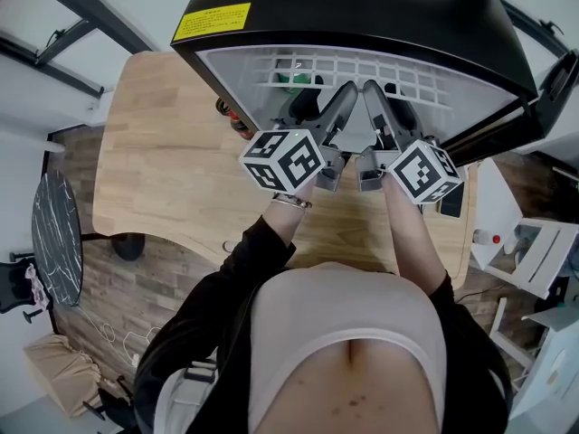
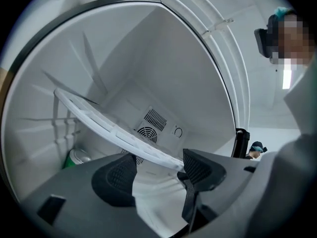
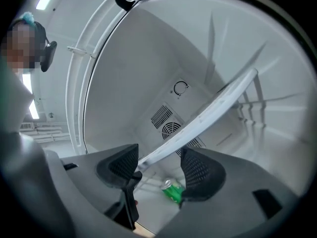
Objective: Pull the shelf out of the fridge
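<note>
White grid shelf (image 2: 114, 128) edge runs between parted fingers (image 2: 116, 175) of left gripper (image 2: 158, 165) and right gripper (image 3: 158, 160).

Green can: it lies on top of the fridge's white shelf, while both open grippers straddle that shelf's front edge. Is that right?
Not quite. The green can lies below the white shelf, on the fridge floor; the right gripper view shows it. The left gripper and right gripper do straddle the shelf's front edge, open.

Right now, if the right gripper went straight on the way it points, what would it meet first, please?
The white shelf: its front edge lies across the gap of the open right gripper, so it would likely run deeper between the jaws. The fridge back wall seems well beyond.
</note>
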`<state>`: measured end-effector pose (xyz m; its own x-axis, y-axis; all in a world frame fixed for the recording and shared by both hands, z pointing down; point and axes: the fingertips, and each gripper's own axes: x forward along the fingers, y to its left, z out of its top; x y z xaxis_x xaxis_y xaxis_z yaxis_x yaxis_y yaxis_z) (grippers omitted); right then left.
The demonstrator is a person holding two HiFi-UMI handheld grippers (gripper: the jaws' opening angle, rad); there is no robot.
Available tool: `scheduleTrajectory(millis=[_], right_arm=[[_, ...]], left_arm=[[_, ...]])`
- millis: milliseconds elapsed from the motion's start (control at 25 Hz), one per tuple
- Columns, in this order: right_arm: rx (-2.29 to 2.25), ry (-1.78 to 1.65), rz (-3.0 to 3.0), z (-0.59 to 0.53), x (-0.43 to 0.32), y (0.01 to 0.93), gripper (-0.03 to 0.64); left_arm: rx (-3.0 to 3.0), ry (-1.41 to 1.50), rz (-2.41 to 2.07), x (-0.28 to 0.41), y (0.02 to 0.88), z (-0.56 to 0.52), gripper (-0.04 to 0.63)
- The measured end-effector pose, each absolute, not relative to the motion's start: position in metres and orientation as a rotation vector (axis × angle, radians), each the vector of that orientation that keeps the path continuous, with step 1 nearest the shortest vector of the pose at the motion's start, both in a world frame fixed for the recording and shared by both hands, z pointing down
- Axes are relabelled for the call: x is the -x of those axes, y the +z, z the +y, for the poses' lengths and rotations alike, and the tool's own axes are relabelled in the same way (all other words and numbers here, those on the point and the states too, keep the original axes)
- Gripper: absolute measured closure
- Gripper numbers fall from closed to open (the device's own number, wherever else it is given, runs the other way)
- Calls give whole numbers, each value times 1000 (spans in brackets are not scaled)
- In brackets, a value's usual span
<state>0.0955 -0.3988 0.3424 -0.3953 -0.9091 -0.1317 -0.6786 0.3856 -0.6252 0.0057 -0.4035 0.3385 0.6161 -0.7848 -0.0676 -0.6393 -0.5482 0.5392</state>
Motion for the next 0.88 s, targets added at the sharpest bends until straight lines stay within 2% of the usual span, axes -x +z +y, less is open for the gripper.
scheduleTrajectory(millis=[880], right_arm=[[1328,-689,2034,-439,-105,332,350]], left_arm=[[-2287,-501,-1161,4,335,-453,316]])
